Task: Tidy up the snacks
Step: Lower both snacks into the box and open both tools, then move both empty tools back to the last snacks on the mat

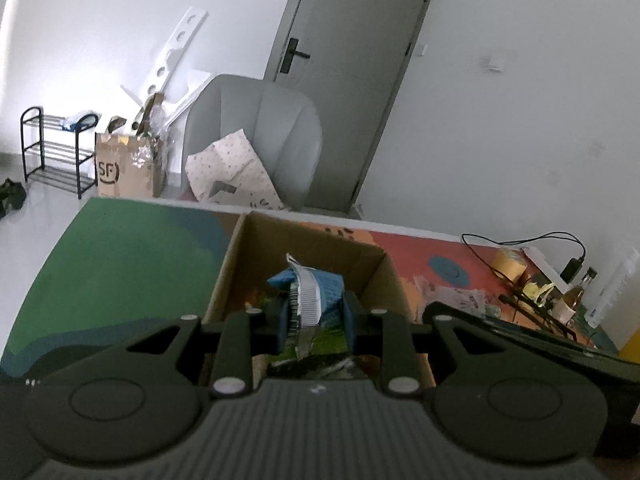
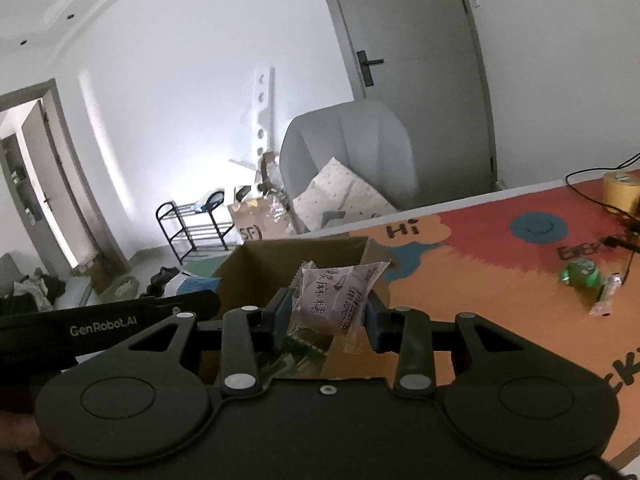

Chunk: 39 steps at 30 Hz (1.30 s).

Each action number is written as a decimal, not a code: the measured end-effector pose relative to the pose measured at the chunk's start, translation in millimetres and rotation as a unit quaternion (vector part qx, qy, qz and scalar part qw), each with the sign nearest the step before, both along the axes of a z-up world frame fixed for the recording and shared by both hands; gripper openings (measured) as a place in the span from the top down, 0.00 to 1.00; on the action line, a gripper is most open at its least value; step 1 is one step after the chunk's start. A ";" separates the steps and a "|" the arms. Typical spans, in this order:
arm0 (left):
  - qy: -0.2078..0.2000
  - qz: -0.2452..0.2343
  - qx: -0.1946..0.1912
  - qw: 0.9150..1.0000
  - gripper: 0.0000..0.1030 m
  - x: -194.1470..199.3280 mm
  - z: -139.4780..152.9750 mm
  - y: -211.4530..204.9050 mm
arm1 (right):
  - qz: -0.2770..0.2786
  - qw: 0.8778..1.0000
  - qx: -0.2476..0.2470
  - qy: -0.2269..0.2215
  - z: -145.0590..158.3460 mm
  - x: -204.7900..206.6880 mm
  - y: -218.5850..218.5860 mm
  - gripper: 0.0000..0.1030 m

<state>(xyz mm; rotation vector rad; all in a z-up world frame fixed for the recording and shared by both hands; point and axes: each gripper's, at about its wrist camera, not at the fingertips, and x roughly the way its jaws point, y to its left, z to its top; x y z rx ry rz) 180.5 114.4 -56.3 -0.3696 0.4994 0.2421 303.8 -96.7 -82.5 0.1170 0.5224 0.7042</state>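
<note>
Left claw (image 1: 316,322) clamped on crinkled blue-and-silver snack packet (image 1: 316,294), over open brown cardboard box (image 1: 236,264) on colourful tabletop (image 1: 120,264). Right claw (image 2: 328,316) gripping pale purple printed snack wrapper (image 2: 334,300) above same box's rim.

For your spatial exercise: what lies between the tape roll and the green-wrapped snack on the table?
In the right wrist view, a blue smiley circle printed on the table lies between tape roll and green-wrapped snack.

We're looking at white walls and a closed grey door (image 1: 344,80). A grey armchair (image 1: 260,132) is sitting beside it, a black shoe rack (image 1: 52,152) standing leftward.
</note>
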 end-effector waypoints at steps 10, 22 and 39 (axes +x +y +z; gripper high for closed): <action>0.041 -0.014 -0.025 0.999 0.59 -3.1 -10.5 7.3 | 0.018 1.000 -0.012 0.018 -7.3 -3.5 11.8 0.64; 0.027 0.012 -0.024 0.999 0.38 -9.5 -3.3 19.1 | 0.018 1.000 -0.006 0.013 -5.4 -5.7 12.3 0.58; 0.020 0.005 -0.013 1.000 0.14 8.9 -0.7 -7.3 | -0.054 0.998 0.012 0.029 -11.7 7.9 -49.9 0.47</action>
